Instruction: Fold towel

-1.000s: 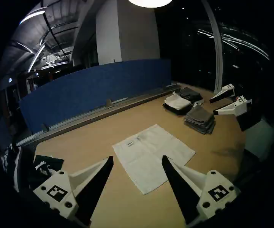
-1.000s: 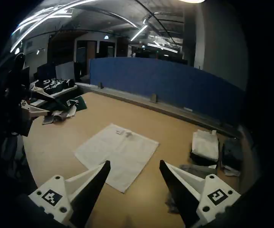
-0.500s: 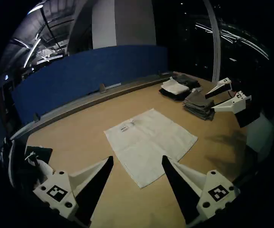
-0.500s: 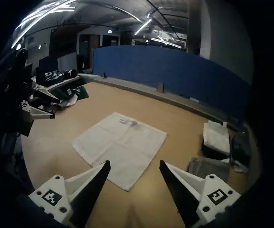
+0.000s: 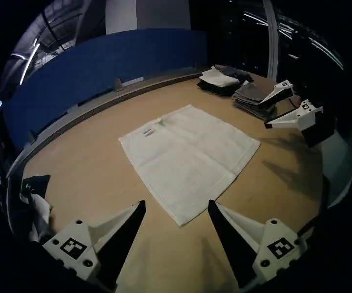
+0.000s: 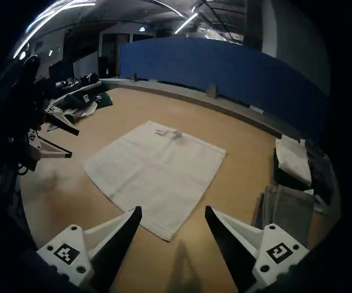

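Both claws are spread wide, nothing in them: the white left gripper (image 5: pixel 176 215) and white right gripper (image 6: pixel 173 219) hang above the tan wooden table (image 5: pixel 78 166). The white square cloth towel (image 5: pixel 188 154) lies flat, unfolded, mid-table, near corner pointing at each gripper's gap.

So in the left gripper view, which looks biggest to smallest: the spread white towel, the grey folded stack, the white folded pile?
1. spread white towel, clearly largest.
2. grey folded stack.
3. white folded pile, slightly smaller; both sit farther off, so their order is unsure.
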{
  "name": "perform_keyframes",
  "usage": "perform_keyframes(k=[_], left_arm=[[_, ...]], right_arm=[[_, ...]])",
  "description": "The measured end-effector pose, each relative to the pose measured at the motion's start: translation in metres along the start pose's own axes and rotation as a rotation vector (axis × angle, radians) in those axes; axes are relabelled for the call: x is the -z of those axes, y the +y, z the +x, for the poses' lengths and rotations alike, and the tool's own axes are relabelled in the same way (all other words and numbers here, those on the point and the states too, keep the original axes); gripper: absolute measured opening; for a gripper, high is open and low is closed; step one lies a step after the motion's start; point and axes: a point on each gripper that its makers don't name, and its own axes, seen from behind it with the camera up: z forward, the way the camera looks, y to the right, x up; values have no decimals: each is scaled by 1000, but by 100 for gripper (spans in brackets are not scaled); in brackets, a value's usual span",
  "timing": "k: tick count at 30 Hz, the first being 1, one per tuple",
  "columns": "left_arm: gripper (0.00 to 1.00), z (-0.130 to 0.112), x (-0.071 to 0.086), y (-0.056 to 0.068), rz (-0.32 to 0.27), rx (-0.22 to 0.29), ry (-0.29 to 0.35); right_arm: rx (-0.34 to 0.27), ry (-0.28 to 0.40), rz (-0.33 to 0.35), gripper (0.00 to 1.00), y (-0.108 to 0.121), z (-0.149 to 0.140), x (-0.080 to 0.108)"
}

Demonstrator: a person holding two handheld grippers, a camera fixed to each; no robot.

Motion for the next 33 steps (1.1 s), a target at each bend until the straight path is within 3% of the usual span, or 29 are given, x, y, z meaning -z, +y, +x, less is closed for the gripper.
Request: perform_keyframes(k=[12,25,29,33], left_arm=[[95,-26,-25,9,-60,-15,-109],[94,-37,-33,17,-97,2,-193],[94,-42,-37,16,-89,3,-217],[91,-45,-38,15,-78,2,-236]], right_arm=[[18,-121,22,100,-4,-41,-23],[20,-183,47,99,-4,-56,-28],[24,-197,53,95,-4,-59,-26],[24,-216,51,83,-4,-65,-25]])
